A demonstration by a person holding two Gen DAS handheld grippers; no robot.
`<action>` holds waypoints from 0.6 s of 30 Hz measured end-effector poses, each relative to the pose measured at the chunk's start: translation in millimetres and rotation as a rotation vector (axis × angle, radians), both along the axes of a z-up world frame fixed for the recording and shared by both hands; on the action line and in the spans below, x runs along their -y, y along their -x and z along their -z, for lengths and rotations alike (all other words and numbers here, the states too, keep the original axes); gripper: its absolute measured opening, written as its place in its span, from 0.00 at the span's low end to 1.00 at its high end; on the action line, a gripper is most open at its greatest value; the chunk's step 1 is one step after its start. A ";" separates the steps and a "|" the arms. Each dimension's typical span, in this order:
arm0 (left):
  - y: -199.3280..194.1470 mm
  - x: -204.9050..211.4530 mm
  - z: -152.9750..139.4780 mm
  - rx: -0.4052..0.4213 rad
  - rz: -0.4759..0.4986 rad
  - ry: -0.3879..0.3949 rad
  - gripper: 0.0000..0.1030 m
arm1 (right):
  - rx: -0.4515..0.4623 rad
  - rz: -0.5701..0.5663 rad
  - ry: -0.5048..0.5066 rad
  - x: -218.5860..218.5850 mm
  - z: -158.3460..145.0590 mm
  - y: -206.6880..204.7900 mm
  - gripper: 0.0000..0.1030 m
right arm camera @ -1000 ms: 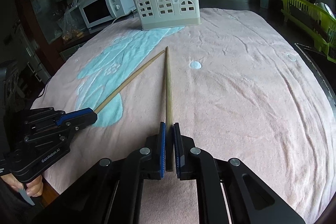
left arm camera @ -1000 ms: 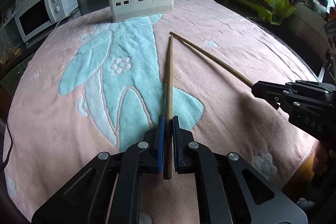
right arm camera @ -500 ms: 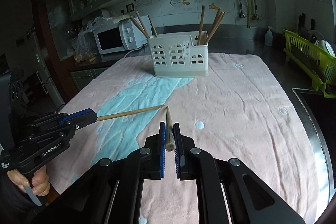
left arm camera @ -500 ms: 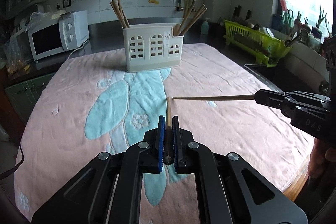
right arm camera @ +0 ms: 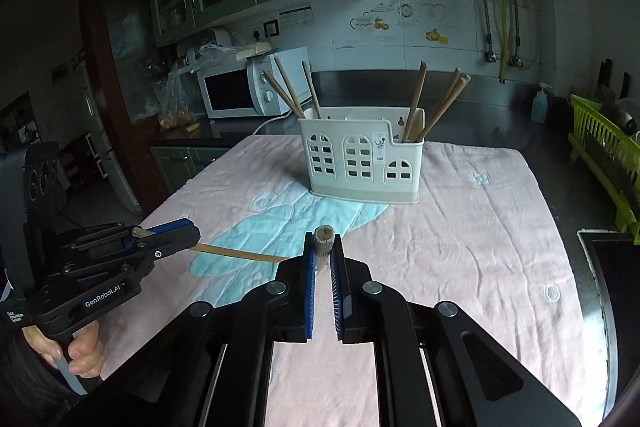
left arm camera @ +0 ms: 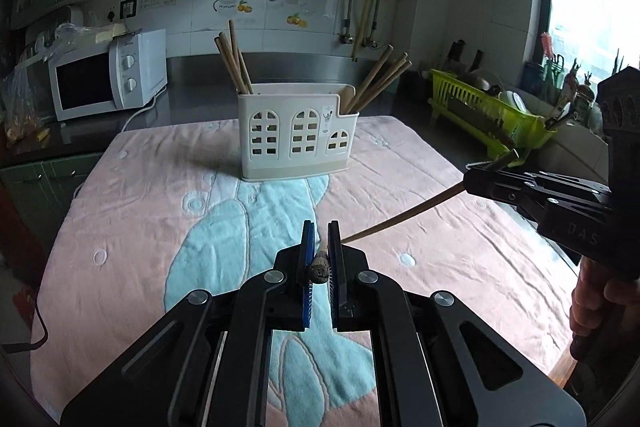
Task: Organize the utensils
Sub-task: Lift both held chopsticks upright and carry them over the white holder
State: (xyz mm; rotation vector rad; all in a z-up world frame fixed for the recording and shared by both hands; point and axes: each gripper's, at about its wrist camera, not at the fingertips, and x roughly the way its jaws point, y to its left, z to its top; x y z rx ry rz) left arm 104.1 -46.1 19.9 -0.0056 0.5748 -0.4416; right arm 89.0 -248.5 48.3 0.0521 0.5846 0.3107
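My left gripper (left arm camera: pixel 321 239) is shut on a wooden chopstick (left arm camera: pixel 319 269), whose blunt end faces the left wrist camera. In the right wrist view that left gripper (right arm camera: pixel 176 235) sits low at the left, its chopstick (right arm camera: pixel 240 253) reaching toward the middle. My right gripper (right arm camera: pixel 323 247) is shut on a second chopstick (right arm camera: pixel 324 239), seen end-on. From the left wrist, the right gripper (left arm camera: pixel 476 183) comes in from the right with its chopstick (left arm camera: pixel 400 219) slanting down-left. Both sticks hang above the towel. A white utensil holder (left arm camera: pixel 298 135) (right arm camera: pixel 362 163) with arched cutouts stands farther back, chopsticks in its end compartments.
A pink towel with a teal pattern (left arm camera: pixel 160 195) covers the table. A white microwave (left arm camera: pixel 108 75) sits back left on the counter. A green dish rack (left arm camera: pixel 488 115) stands at the right. A dark sink edge (right arm camera: pixel 600 267) borders the towel's right side.
Both grippers rose, each lifting its chopstick off the towel. Both cameras tilted up, so the holder and wall now fill more of the views.
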 end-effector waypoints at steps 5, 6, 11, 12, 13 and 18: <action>-23.6 -1.6 -24.9 0.028 -0.020 0.005 0.05 | 0.013 -0.007 0.005 11.1 -30.1 -28.5 0.07; -29.1 -2.0 -31.1 0.037 -0.023 0.008 0.05 | 0.016 -0.007 0.002 13.5 -36.9 -33.5 0.07; -48.6 -0.2 -61.1 0.094 -0.032 0.010 0.05 | 0.044 -0.001 0.026 22.9 -73.7 -60.1 0.07; -52.3 0.4 -67.8 0.106 -0.032 0.011 0.05 | 0.050 0.000 0.028 25.0 -81.6 -66.1 0.07; -55.5 0.3 -74.6 0.120 -0.035 0.012 0.05 | 0.053 -0.001 0.031 26.9 -88.9 -72.0 0.07; -78.1 1.9 -115.2 0.194 -0.057 0.023 0.05 | 0.065 0.005 0.045 32.9 -114.8 -97.1 0.07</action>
